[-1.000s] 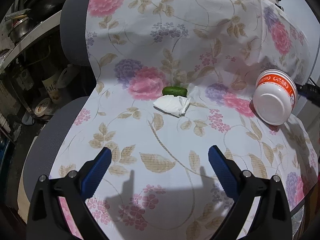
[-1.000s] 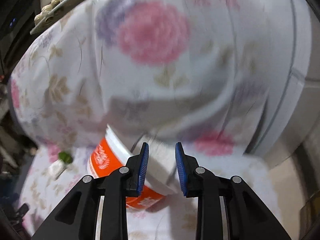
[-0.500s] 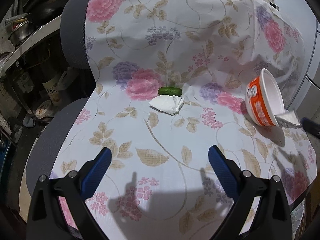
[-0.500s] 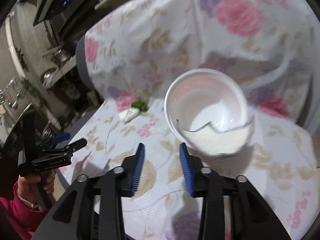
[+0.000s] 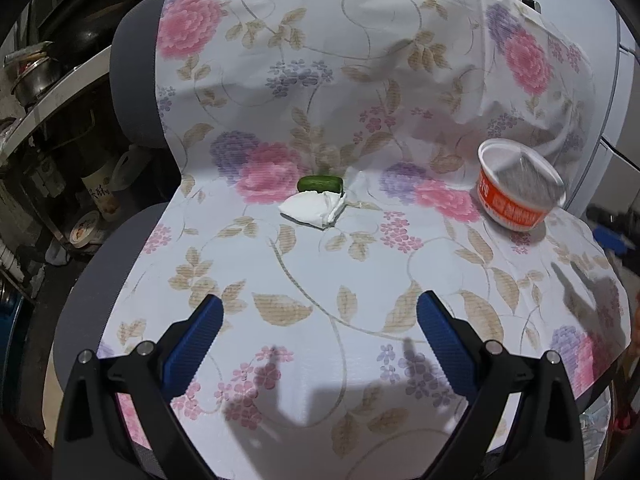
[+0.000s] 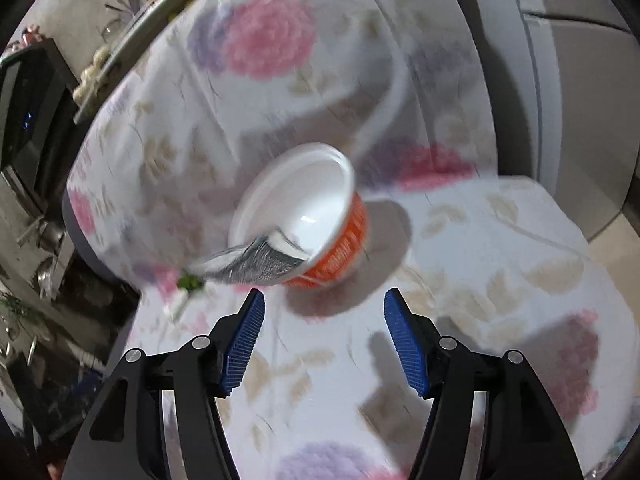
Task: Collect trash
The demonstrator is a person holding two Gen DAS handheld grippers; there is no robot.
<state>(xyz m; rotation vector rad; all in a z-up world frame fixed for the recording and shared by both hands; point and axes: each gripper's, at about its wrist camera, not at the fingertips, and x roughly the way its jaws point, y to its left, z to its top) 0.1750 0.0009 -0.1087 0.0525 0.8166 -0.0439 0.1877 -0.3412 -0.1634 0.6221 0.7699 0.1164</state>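
Now we are opening the right gripper (image 6: 324, 316) jaws, empty, near the orange bowl (image 6: 304, 216); left gripper (image 5: 318, 320) jaws are gaping wide

Floral cloth (image 5: 320, 280) over chair: cup (image 5: 516, 196), tissue (image 5: 314, 208), green piece (image 5: 320, 183).

Cloth (image 5: 320, 288): floral print, smooth with a slight sheen, creased behind the cup; looks like plastic-coated sheet.
Cup (image 6: 320, 224): orange printed outside, white glossy inside; paper or plastic, cannot tell.
Lid (image 6: 256, 264): peeled foil, silvery and crinkled, hanging at the cup rim.
Tissue (image 5: 314, 208): left of the cup, white soft paper, matt, crumpled.
Green piece (image 5: 320, 183): just behind the tissue, smooth glossy skin.
Pads (image 5: 194, 340): blue, ribbed, matt; black plastic arms.
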